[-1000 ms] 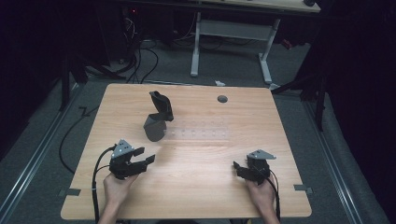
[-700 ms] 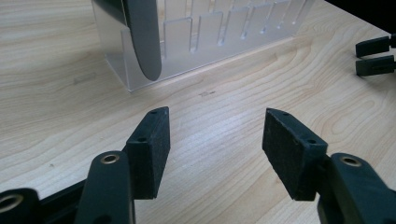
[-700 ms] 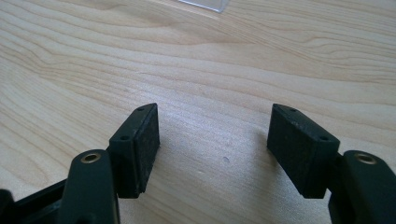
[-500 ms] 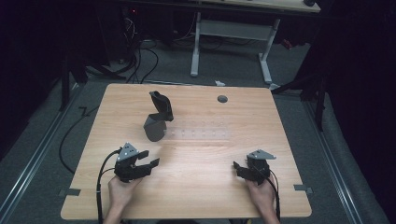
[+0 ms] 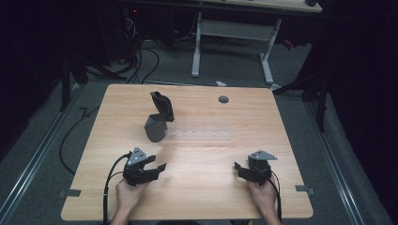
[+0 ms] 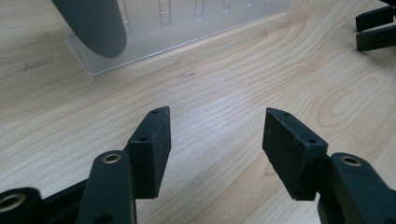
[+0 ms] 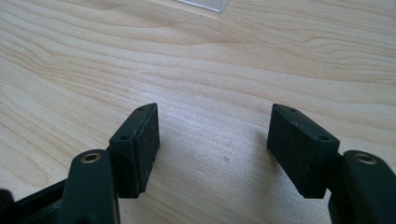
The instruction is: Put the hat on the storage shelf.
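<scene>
Left gripper repositioned

Your left gripper (image 5: 157, 167) has shifted rightward and nearer the table's (image 5: 197, 197) near edge (jaws spread apart, empty).

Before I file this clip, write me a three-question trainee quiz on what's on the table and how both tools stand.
1. True or false: the left tool is clamped on the dark grey object.
2. Multiple choice: the clear plastic rack lies (A) right of the dark grey object, (B) between the two hands, (C) at the table's right edge.
3. Fill in: the right tool has its jaws ____, with bare wood between them.

Key
1. False: its jaws are apart over bare wood, short of the object.
2. A.
3. Open.
</scene>
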